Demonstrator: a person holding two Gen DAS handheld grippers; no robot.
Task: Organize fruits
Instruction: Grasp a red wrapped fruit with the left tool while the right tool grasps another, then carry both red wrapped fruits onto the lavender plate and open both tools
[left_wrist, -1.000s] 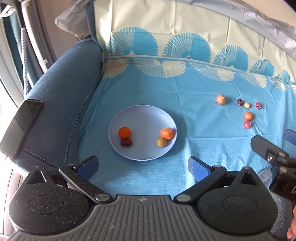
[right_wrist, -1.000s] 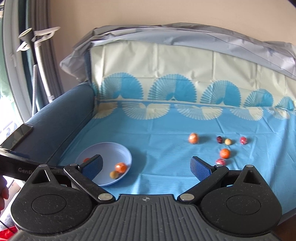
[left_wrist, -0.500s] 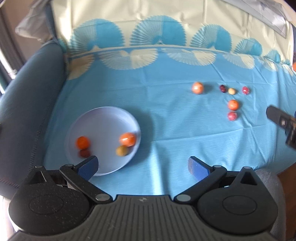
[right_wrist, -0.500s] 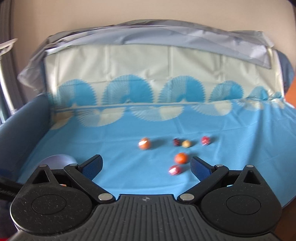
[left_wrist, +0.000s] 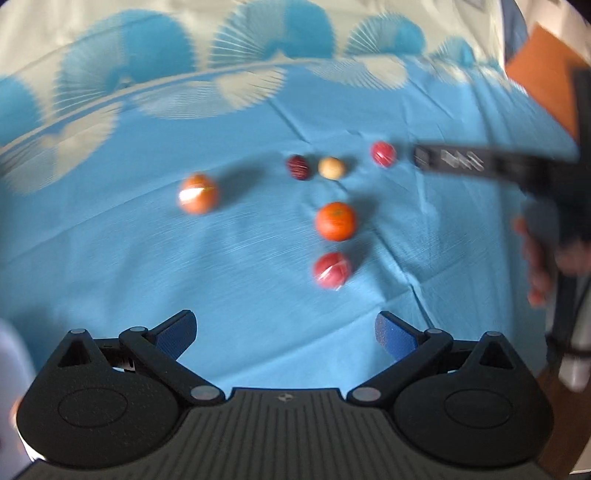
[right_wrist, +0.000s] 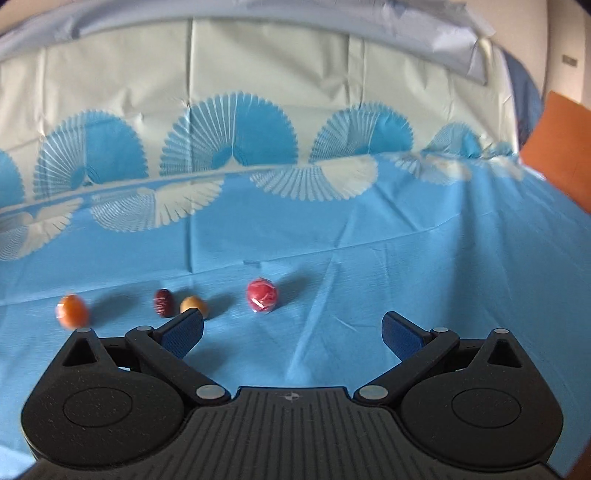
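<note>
Several small fruits lie loose on the blue cloth (left_wrist: 110, 266). In the left wrist view I see an orange fruit (left_wrist: 197, 194), a dark red one (left_wrist: 297, 167), a tan one (left_wrist: 331, 168), a red one (left_wrist: 383, 153), a bigger orange one (left_wrist: 335, 220) and a red wrapped one (left_wrist: 331, 270). My left gripper (left_wrist: 285, 332) is open just short of the wrapped one. My right gripper (right_wrist: 291, 334) is open, close in front of the red fruit (right_wrist: 262, 296); the tan fruit (right_wrist: 192, 304) sits behind its left fingertip (right_wrist: 183, 330). A sliver of the pale plate (left_wrist: 9, 354) shows at the far left.
The right gripper's black body (left_wrist: 480, 164) and a person's hand (left_wrist: 535, 258) cross the right side of the left wrist view. The cloth (right_wrist: 406, 266) runs up a cream and blue backrest (right_wrist: 258, 92). An orange panel (right_wrist: 554, 147) stands at the right edge.
Both grippers have swung right, away from the plate and closer to the loose fruits. The plate has nearly left the left view and left the right view entirely. Both stayed open.
</note>
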